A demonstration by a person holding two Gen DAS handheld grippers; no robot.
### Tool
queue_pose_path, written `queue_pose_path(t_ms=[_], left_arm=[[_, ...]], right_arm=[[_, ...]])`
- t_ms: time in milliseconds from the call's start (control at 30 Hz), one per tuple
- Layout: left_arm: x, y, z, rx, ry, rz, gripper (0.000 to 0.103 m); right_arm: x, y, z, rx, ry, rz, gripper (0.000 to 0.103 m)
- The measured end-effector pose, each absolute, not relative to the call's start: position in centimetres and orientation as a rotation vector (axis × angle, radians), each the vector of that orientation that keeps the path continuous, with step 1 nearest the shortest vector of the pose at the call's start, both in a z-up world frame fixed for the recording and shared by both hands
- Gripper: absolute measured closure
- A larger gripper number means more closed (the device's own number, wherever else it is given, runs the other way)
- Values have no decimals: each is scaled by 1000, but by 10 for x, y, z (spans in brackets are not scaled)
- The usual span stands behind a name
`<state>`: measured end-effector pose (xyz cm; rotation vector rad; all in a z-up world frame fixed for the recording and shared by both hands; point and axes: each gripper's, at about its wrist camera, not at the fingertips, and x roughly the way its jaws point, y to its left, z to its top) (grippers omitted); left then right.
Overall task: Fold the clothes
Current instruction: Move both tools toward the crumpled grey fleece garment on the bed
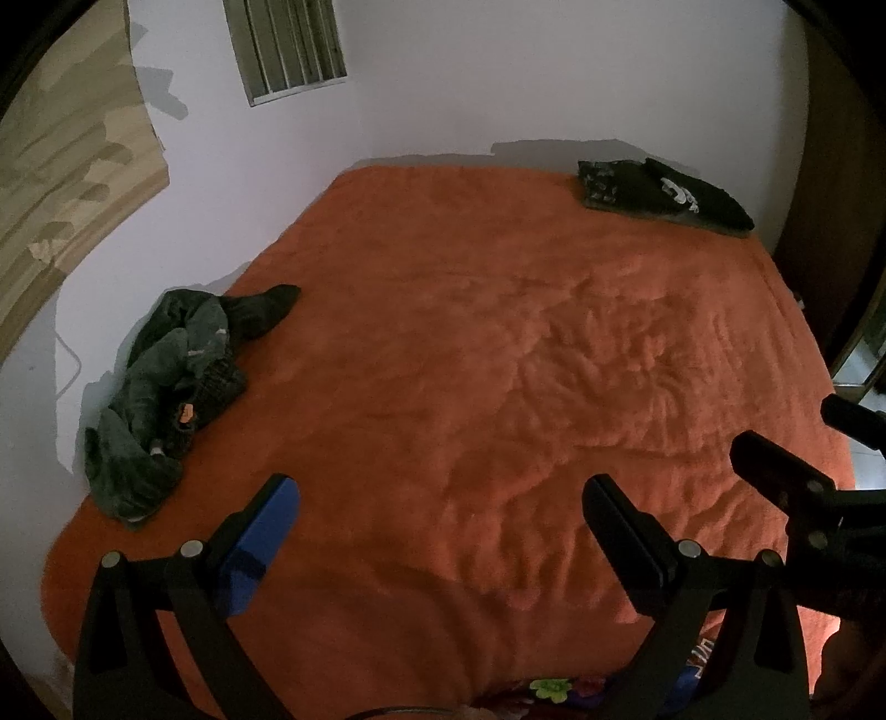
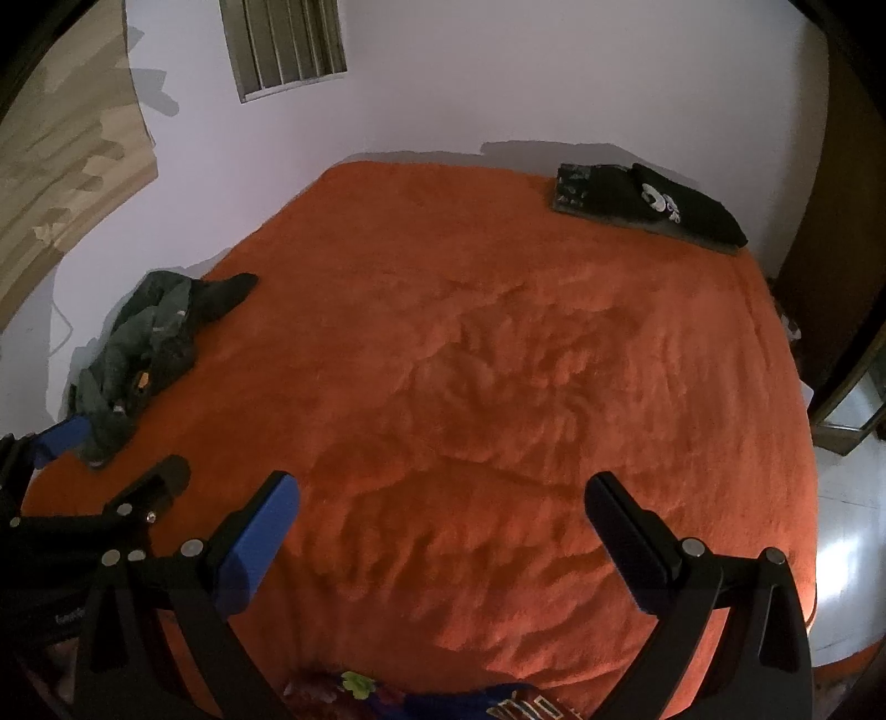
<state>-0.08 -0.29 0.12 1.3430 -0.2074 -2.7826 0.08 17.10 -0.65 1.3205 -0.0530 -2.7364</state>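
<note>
I hold both tongs over the near edge of the bed, whose orange blanket (image 1: 470, 360) lies rumpled in soft ridges across the middle. My left tongs (image 1: 440, 531) are spread wide with nothing between the fingers — one blue pad, one black. My right tongs (image 2: 443, 531) are just as wide and just as empty. In the left view the right tongs poke in at the right edge; in the right view the left tongs show at the lower left.

The unfolded clothes lie in a heap (image 1: 166, 387) at the left edge of the bed, close to the wall: grey-green cloth twisted over itself, a dark sleeve or leg stretched toward the middle of the bed, a patch of dark checked fabric, and a small orange tag whose print I cannot read. It is well apart from both tongs.

At the far right corner sits a folded stack (image 1: 664, 194), flat and neat — a patterned dark piece at its left, a black garment on top with a white printed design. The design looks like letters or a logo, but it is too small and blurred to read.

A slatted vent (image 2: 285, 44) sits high on the white wall.
</note>
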Motion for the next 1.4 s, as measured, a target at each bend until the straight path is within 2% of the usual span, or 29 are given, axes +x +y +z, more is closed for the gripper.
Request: queue_pose_path(t_ms=[533,833,1167,1400], left_arm=[[3,-24,12,1271,-154,-2857,0],[-6,-54,26,1146,-190,-2882,0],[-11,-125,54,1102,-203,-2785,0],[-3,-185,79,1010,-210,-2747,0]], right_arm=[[-8,164,-2,1318,-40,-2737,0],[-16,159,1,1310,-41,-2728,0],[-50,93,41,1173,193,-2699,0],[-73,40,60,1215,217,-2590,0]])
